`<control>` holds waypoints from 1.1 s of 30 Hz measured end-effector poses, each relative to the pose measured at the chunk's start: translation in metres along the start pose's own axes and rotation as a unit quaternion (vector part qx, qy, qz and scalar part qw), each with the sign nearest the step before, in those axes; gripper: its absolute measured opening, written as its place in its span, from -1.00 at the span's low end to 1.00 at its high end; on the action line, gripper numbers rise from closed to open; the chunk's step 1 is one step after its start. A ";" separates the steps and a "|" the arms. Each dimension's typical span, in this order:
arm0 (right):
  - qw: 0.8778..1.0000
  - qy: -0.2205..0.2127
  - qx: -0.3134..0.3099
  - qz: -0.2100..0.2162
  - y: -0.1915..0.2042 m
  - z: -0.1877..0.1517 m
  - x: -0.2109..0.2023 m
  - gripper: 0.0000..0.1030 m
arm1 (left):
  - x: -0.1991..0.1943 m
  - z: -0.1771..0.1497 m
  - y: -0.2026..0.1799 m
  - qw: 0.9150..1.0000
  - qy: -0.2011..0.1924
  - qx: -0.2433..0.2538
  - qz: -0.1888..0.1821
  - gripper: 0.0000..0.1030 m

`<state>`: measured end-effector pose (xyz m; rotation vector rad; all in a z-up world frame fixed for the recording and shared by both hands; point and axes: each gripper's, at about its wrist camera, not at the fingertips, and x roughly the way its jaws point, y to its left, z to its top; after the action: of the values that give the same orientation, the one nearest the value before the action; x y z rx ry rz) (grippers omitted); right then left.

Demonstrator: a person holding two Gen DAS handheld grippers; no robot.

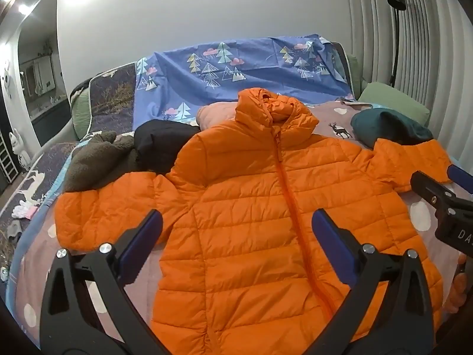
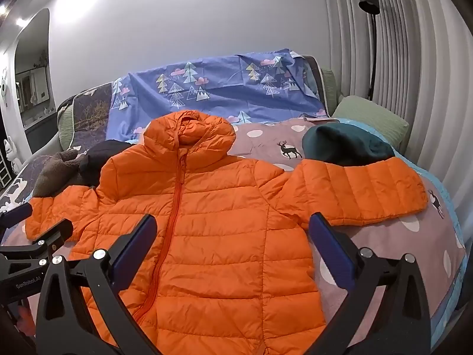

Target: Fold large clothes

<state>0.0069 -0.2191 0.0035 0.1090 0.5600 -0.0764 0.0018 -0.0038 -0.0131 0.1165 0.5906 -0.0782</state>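
Orange jacket (image 1: 251, 201): lying face up on the bed (image 1: 425, 222), zipped, both sleeves spreading out to the sides, hood pointing toward 12 o'clock.
Hood (image 2: 189, 130): bunching up at the top of the jacket, just in front of the blue tree-print sheet (image 2: 218, 94).
Left gripper (image 1: 236, 227): hovering over the jacket's lower front, its fingers (image 1: 146, 236) spreading wide with nothing between them.
Right gripper (image 2: 233, 232): hanging over the jacket's side near the armpit, fingers (image 2: 328, 245) also spreading wide, pinching nothing.
Teal garment (image 2: 346, 145): sitting at 2 o'clock from the jacket, touching the far sleeve's edge.
Brown fleece (image 1: 94, 159) and black garment (image 1: 162, 145): lying at 10 o'clock, beside the other sleeve.
Green pillow (image 2: 372, 118): resting at the bed's far corner, around 1 o'clock.
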 end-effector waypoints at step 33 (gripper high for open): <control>0.998 0.053 -0.007 -0.013 0.004 -0.006 0.006 0.97 | 0.006 -0.004 0.003 1.000 0.004 0.012 0.006 0.96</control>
<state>0.0092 -0.2146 -0.0045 0.0932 0.6686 -0.0916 0.0053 -0.0004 -0.0196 0.1435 0.5963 -0.0738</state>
